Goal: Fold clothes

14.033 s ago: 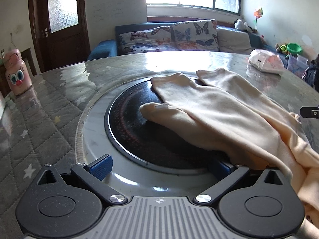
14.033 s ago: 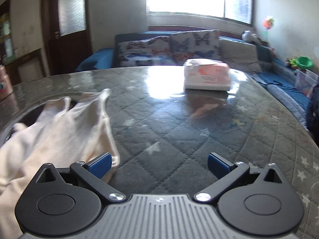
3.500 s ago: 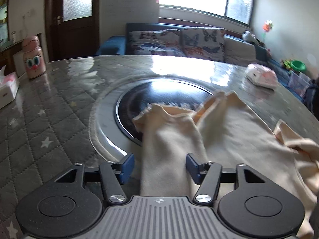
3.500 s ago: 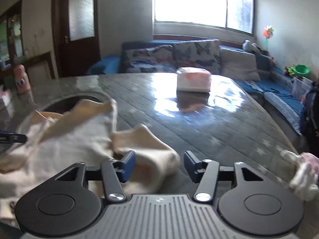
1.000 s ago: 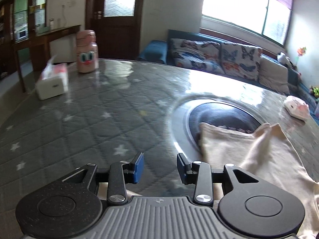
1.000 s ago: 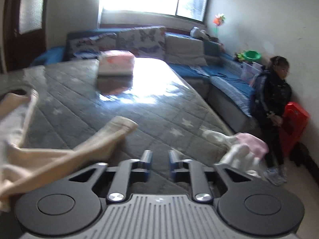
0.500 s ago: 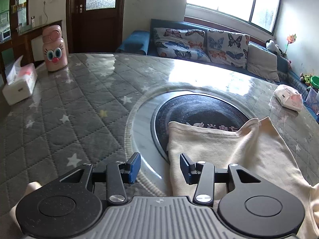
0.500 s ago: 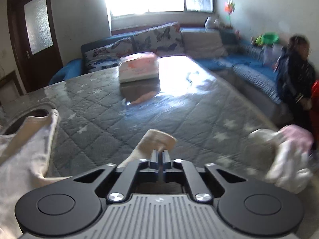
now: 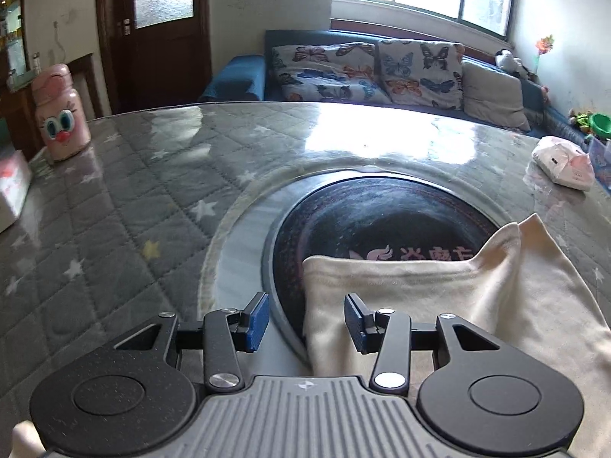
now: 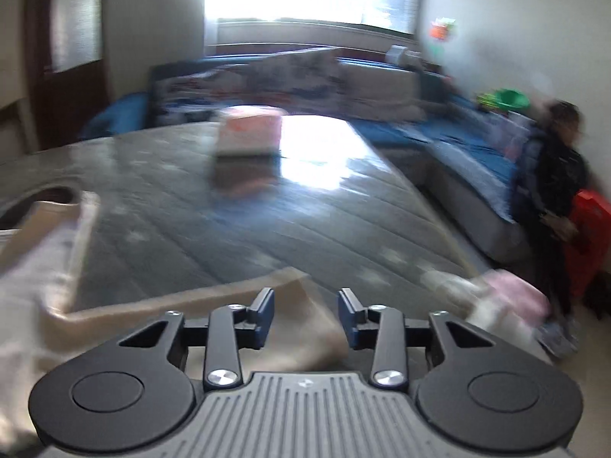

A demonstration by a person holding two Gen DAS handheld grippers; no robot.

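A cream garment (image 9: 477, 297) lies flat on the table, partly over the black round inset (image 9: 382, 210). In the left wrist view its left edge runs between the fingers of my left gripper (image 9: 305, 320), which stands open with the pads clear of the cloth. The right wrist view is blurred. There a cream sleeve (image 10: 214, 301) of the garment stretches across the table and passes under my right gripper (image 10: 307, 318). Its jaws are opening, with cloth lying between them and neither pad pressing on it.
The table (image 9: 133, 198) has a grey quilted star cover under glass. A pink face bottle (image 9: 61, 114) and a tissue box (image 9: 11, 187) stand far left, a tissue pack (image 9: 565, 160) far right. Pink and white clothes (image 10: 508, 297) lie at the right edge. A person (image 10: 553, 175) sits by the sofa.
My left gripper has moved right and lower, so the garment's left edge now lies between its fingers. My right gripper, shut half a second ago, has opened over the sleeve.
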